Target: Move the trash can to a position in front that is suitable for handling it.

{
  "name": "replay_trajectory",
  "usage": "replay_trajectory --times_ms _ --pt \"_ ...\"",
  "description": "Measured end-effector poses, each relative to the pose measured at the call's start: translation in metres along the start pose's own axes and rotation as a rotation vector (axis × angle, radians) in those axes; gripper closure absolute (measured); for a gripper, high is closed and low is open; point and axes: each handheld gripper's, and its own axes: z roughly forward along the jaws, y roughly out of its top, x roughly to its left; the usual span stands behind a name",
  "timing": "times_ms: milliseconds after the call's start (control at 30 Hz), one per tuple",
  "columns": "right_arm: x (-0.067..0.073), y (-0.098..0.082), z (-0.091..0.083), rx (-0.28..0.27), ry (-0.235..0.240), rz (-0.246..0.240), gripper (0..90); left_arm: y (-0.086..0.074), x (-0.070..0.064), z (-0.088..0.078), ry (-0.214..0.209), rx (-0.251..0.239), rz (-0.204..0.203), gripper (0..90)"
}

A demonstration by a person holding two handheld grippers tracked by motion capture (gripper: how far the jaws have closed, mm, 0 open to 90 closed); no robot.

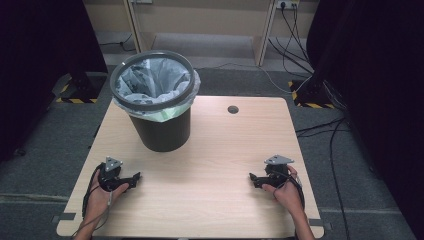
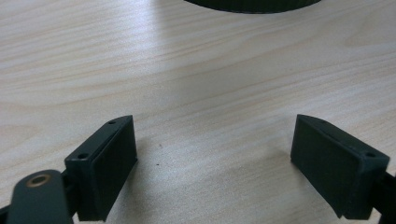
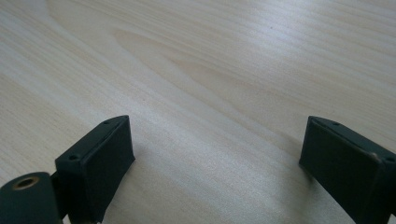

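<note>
Between my jaws lay nothing but bare wood: both pairs stood wide apart, empty, each resting low on the table [image 1: 210,165]. My left gripper [image 1: 134,178] sat near the table's left front corner, my right gripper [image 1: 253,179] near the right one, well apart and pointing toward each other. Beyond the left gripper stood the bin [image 1: 156,100], upright, its pale liner folded over the rim. I judged the work not yet begun: nothing was picked up, nothing touched, and the reach to the bin remained. Its inside was hard to read past the crumpled liner; the left gripper view cut off all but its base [image 2: 252,4].
</note>
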Motion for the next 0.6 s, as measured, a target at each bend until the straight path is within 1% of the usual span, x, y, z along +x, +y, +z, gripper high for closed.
replay_trajectory --times_ms 333,500,533,600 --pt "0.0002 0.0004 0.0003 0.001 -0.001 0.009 9.7 0.0 0.0001 -0.0001 -0.001 0.0 0.0 13.7" --pt "-0.001 0.0012 0.0003 -0.002 -0.01 0.015 12.6 -0.0001 0.0002 -0.0007 -0.006 -0.001 0.003 14.8" --pt "-0.0021 0.0023 0.0003 -0.005 -0.017 0.016 14.2 0.0001 0.0019 -0.001 -0.021 -0.015 -0.027 15.0" --pt "-0.0039 0.0042 0.0004 -0.014 -0.026 0.021 14.1 0.0004 0.0074 -0.0014 -0.028 -0.039 -0.084 15.2"
